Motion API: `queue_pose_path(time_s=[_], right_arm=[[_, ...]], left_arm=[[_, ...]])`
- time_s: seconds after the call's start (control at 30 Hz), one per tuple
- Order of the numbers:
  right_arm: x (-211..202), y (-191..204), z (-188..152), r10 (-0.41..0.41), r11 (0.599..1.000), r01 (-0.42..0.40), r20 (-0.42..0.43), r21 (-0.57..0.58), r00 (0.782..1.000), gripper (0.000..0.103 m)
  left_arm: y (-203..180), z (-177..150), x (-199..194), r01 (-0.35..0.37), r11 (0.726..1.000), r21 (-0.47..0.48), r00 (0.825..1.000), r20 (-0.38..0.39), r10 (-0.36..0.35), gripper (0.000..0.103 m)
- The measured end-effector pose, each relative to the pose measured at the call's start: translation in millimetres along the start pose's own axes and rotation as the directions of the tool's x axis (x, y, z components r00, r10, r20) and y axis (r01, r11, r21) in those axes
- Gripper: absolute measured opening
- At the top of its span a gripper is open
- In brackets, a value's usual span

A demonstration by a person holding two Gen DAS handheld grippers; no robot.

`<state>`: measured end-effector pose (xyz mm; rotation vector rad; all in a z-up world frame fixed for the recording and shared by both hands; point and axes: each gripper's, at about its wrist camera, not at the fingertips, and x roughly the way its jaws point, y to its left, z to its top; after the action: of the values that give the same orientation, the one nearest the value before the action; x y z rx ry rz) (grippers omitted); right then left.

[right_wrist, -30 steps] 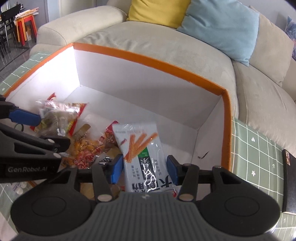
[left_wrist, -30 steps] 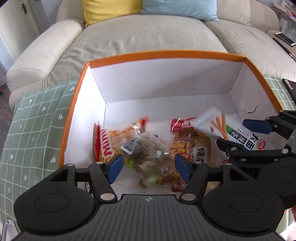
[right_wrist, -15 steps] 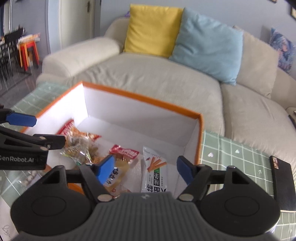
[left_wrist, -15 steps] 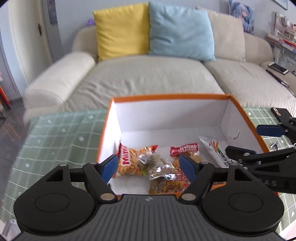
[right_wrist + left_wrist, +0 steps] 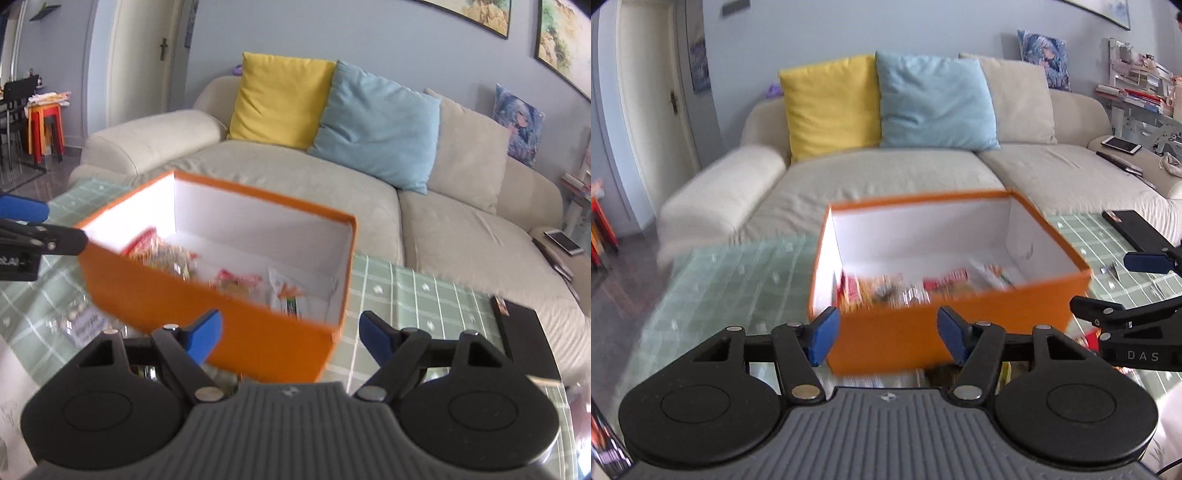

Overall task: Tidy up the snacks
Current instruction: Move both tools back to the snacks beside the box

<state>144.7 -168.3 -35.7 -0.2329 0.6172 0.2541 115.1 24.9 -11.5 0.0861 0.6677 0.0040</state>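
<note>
While blurred, right gripper (image 5: 1145, 284) reads "DAS".

"das" on right gripper (image 5: 1134, 284).

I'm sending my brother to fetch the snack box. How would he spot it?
Facing the beige sofa, look at the green checked table before it. The box stands there, open-topped with snack packets inside; only it has orange outside and white inside.
</note>
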Motion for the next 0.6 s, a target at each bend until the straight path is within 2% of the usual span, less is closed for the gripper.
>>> queue_pose_path(time_s=[0.17, 0.27, 0.33, 0.47, 0.6], right_arm=[[-6, 3, -32, -0.020, 0.997, 0.025, -0.062, 0.073, 0.998, 0.079], [-4, 7, -51, -0.013, 0.997, 0.022, -0.118, 0.080, 0.993, 0.078], [0, 10, -61, 0.002, 0.997, 0.009, -0.154, 0.071, 0.988, 0.078], [10, 18, -73, -0.026, 1.000, 0.025, -0.199, -0.007, 0.980, 0.078], [20, 17, -82, -0.029, 1.000, 0.028, -0.248, -0.008, 0.968, 0.078]], left_arm=[[10, -33, 0, 0.016, 0.998, -0.066, 0.998, -0.063, -0.020, 0.072], [14, -48, 3, 0.018, 0.997, -0.079, 0.994, -0.102, -0.026, 0.072], [15, -59, 5, 0.024, 0.996, -0.091, 0.991, -0.126, -0.035, 0.072], [17, -78, 12, 0.056, 0.992, -0.116, 0.982, -0.175, -0.076, 0.072], [20, -84, 19, 0.018, 0.994, -0.108, 0.981, -0.191, -0.038, 0.072]])
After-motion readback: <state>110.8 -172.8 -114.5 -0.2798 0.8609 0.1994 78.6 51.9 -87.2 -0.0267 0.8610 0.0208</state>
